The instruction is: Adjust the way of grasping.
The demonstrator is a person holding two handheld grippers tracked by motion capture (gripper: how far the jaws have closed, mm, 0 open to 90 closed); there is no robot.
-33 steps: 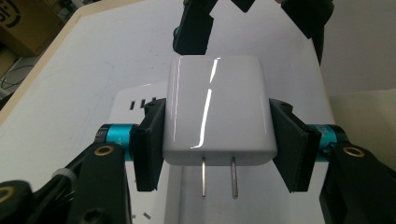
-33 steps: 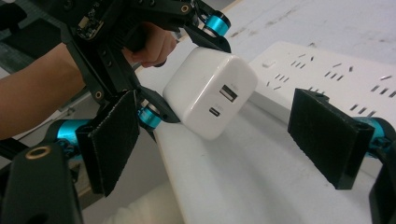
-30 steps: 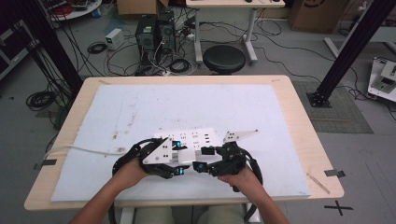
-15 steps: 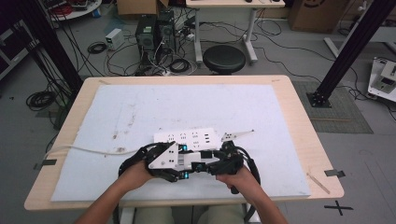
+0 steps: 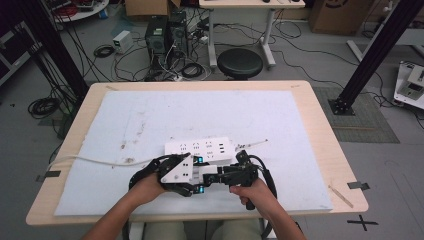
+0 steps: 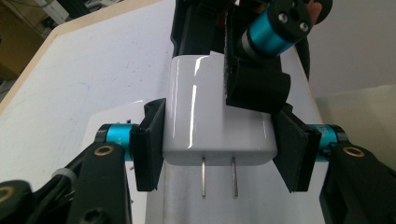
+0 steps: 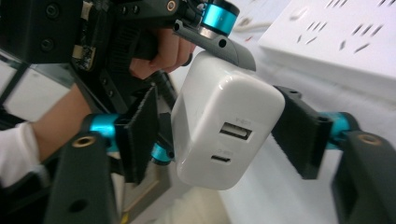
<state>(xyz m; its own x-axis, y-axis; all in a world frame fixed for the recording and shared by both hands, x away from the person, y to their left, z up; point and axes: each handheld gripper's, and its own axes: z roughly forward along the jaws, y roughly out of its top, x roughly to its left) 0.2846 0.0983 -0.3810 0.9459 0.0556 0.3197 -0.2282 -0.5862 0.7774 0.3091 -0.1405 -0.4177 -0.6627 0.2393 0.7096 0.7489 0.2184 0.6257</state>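
A white USB charger (image 6: 215,112) sits between the pads of my left gripper (image 6: 217,140), which is shut on its two sides, prongs toward that camera. In the right gripper view the charger (image 7: 224,126) shows its two ports, and my right gripper (image 7: 219,135) stands open around it, with a gap at the left pad. The two grippers meet nose to nose near the table's front edge, left gripper (image 5: 194,183) and right gripper (image 5: 210,177), just in front of a white power strip (image 5: 200,148).
The power strip's white cable (image 5: 90,161) runs left off the white mat (image 5: 200,110) that covers the wooden table (image 5: 325,140). The strip's sockets (image 7: 345,32) lie just behind the charger. A stool and computers stand on the floor beyond.
The two grippers have come together in front of the power strip; the left one moved right toward the right one, until the charger lies between both pairs of jaws.
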